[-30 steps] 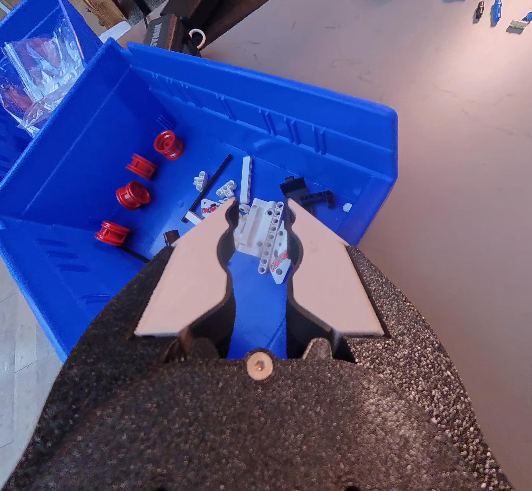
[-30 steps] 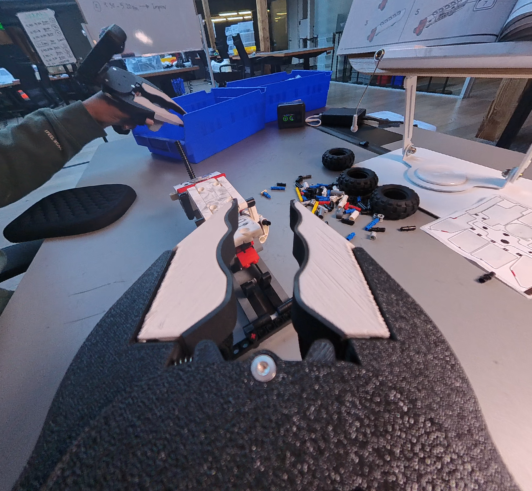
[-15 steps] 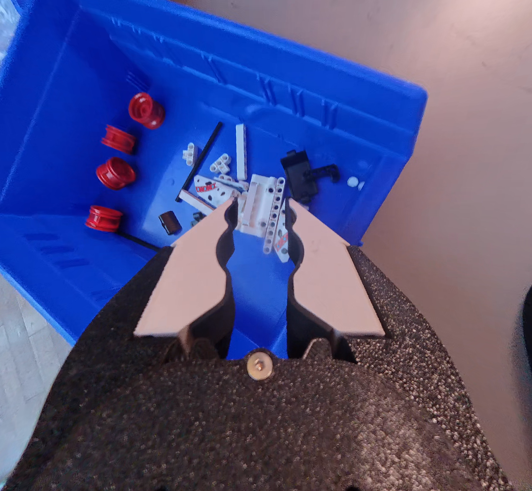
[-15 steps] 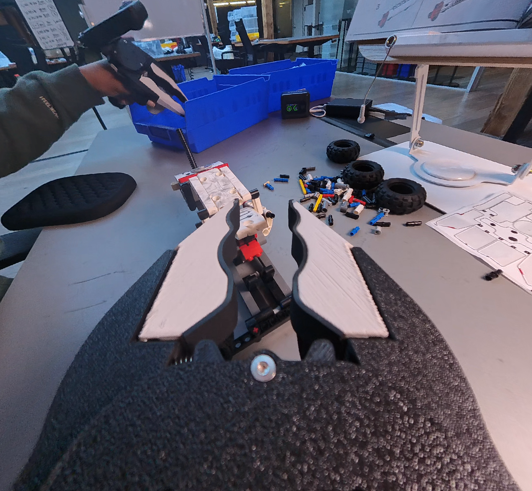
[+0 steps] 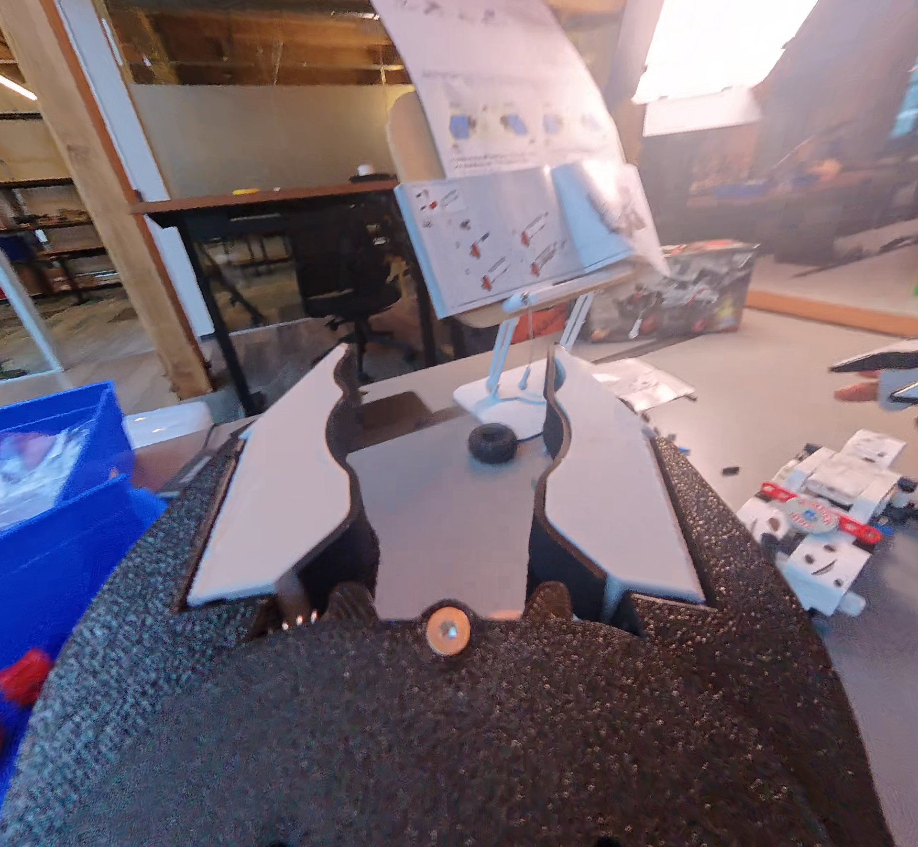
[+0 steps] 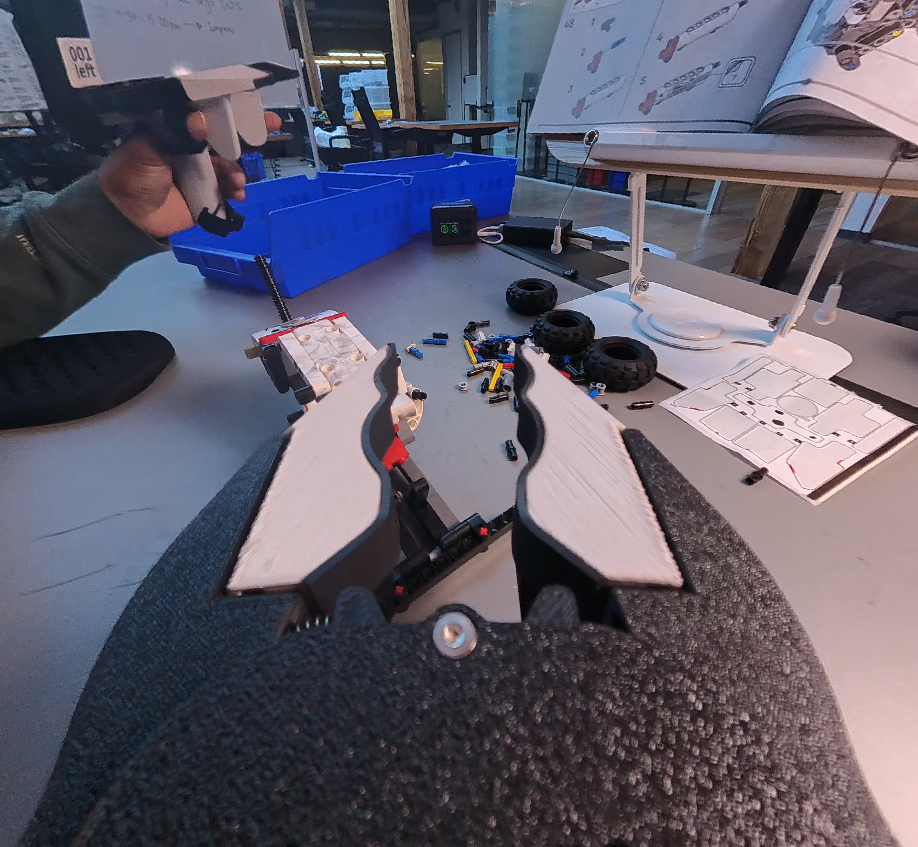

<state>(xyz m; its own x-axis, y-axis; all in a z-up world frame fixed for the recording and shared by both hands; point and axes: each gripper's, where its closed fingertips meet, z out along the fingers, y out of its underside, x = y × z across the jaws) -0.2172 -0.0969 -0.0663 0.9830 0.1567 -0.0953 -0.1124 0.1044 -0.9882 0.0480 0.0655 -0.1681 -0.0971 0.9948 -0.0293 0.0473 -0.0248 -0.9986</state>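
Nearby, white brick model (image 6: 318, 351) lies partly built.

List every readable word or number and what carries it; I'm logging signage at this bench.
Not copying any writing; these bear it:
White sticker on left gripper: printed, legible.
Whiteboard: handwriting, partly blurred.
Open instruction booklet: printed step numerals.
Small black screen: green symbols, too small.
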